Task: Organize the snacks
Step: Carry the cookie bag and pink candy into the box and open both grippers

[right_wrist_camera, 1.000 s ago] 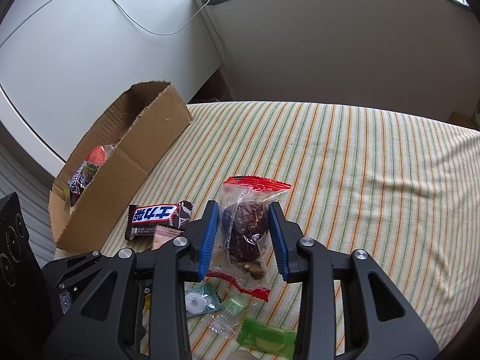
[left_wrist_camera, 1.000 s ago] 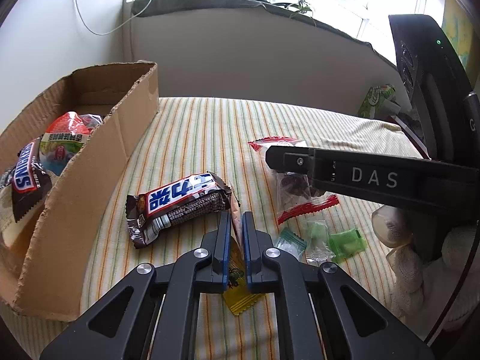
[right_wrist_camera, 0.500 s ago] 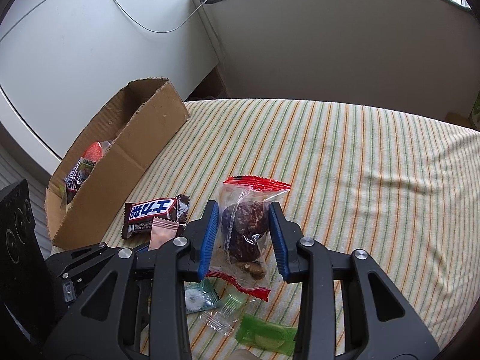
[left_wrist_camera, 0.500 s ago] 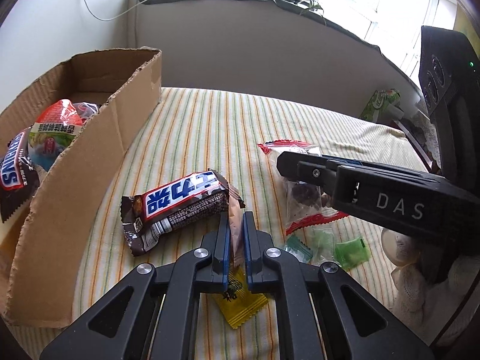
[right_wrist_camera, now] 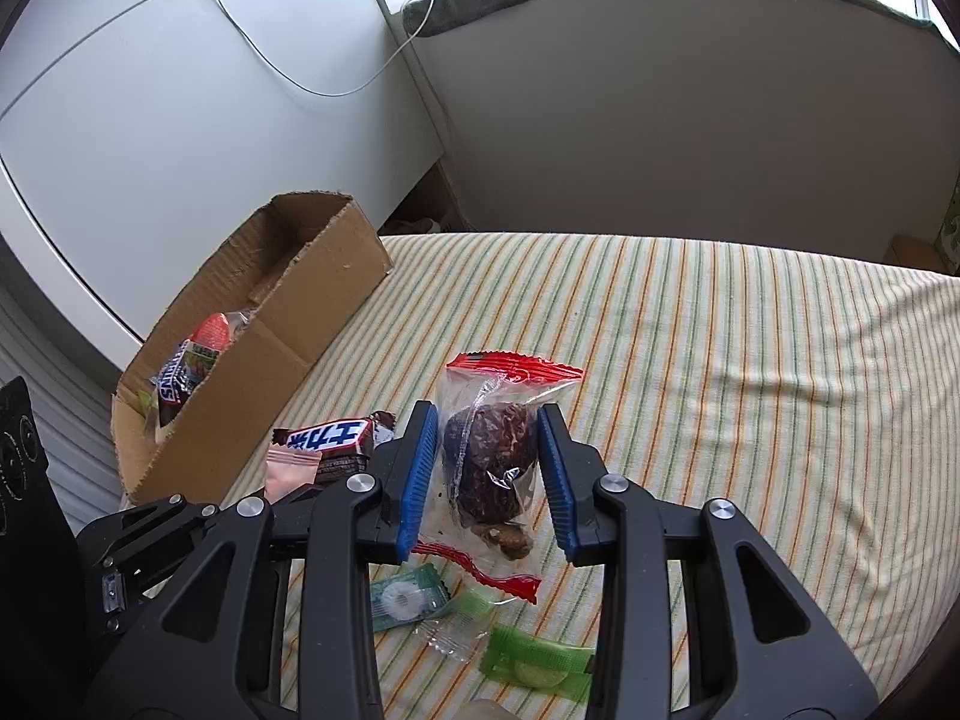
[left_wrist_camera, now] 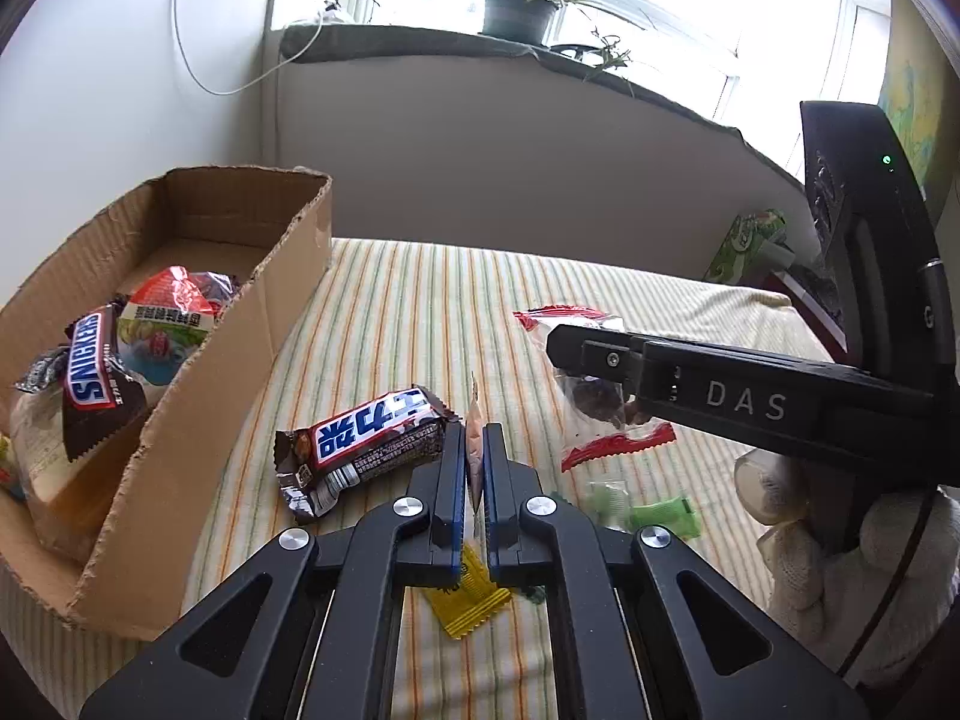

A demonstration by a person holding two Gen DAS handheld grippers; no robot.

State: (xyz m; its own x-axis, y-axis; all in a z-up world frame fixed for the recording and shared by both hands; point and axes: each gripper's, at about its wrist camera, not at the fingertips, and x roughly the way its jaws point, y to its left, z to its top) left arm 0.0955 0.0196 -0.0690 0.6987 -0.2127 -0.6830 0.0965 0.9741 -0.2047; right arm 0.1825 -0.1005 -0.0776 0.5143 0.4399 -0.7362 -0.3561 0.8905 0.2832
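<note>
One pink sachet [left_wrist_camera: 474,450] edge-on, long axis upright.

Right tongs [right_wrist_camera: 487,474] clamping clear snack bag [right_wrist_camera: 489,456], cardboard box [right_wrist_camera: 258,348] left, striped cloth [right_wrist_camera: 720,360]

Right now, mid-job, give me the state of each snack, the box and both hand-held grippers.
left hand-held gripper: shut on pink sachet
pink sachet: pinched upright
right hand-held gripper: shut on clear bag
clear bag: sealed
Snickers bar: wrapped, lying flat on striped cloth
cardboard box: open-topped, partly filled
yellow sachet: flat on cloth
green candies: wrapped, loose on cloth
</note>
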